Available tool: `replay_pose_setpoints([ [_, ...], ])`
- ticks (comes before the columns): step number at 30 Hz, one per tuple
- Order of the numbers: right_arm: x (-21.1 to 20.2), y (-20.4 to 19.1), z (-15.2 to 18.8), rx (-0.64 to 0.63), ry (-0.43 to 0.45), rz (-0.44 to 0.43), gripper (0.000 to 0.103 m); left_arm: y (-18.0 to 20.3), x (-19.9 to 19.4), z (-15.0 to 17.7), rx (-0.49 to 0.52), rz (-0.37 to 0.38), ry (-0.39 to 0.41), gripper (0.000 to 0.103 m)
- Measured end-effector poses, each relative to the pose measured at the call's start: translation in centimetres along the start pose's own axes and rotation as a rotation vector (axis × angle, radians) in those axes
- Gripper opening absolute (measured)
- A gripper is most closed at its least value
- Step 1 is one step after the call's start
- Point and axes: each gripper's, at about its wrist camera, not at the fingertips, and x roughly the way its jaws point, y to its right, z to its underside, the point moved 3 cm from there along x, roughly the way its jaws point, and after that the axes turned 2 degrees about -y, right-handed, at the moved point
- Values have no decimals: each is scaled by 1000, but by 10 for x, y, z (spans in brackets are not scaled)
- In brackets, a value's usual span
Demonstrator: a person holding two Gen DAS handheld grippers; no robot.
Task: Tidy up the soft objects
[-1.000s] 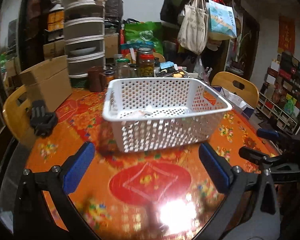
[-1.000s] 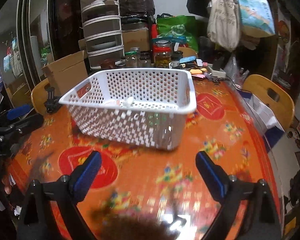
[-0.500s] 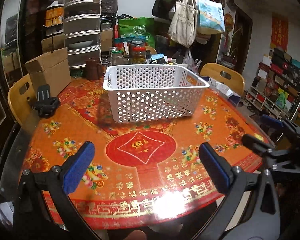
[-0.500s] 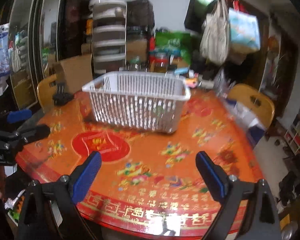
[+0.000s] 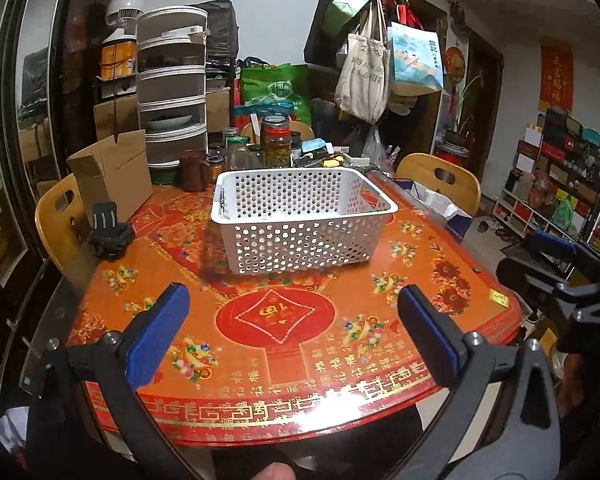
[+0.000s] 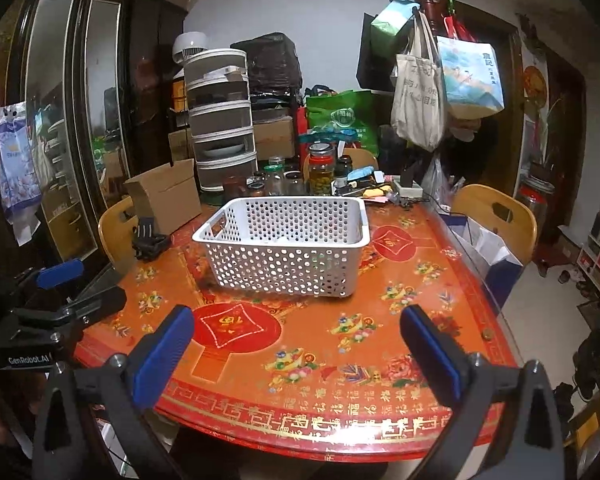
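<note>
Both claws, left claw (image 5: 292, 330) and right claw (image 6: 294, 350), gape empty and have drawn back from the white perforated basket (image 5: 300, 220) toward the table (image 5: 420, 264) edge.

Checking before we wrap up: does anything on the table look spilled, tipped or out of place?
Nothing stands out. The white basket sits upright on the table, and both grippers are open and empty.

A cluttered home dining room: patterned table (image 5: 284, 320), wooden chairs (image 6: 496, 216), food jars (image 5: 276, 142), hanging bags (image 6: 420, 96).
</note>
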Motion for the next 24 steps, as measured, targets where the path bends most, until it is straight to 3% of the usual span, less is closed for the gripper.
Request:
replay_pose_setpoints([
  [7, 18, -2, 2, -12, -42, -2, 102, -3, 4, -2, 2, -26, 1, 103],
  [24, 17, -2, 3, -11, -41, -8, 102, -4, 1, 1, 4, -33, 9, 103],
])
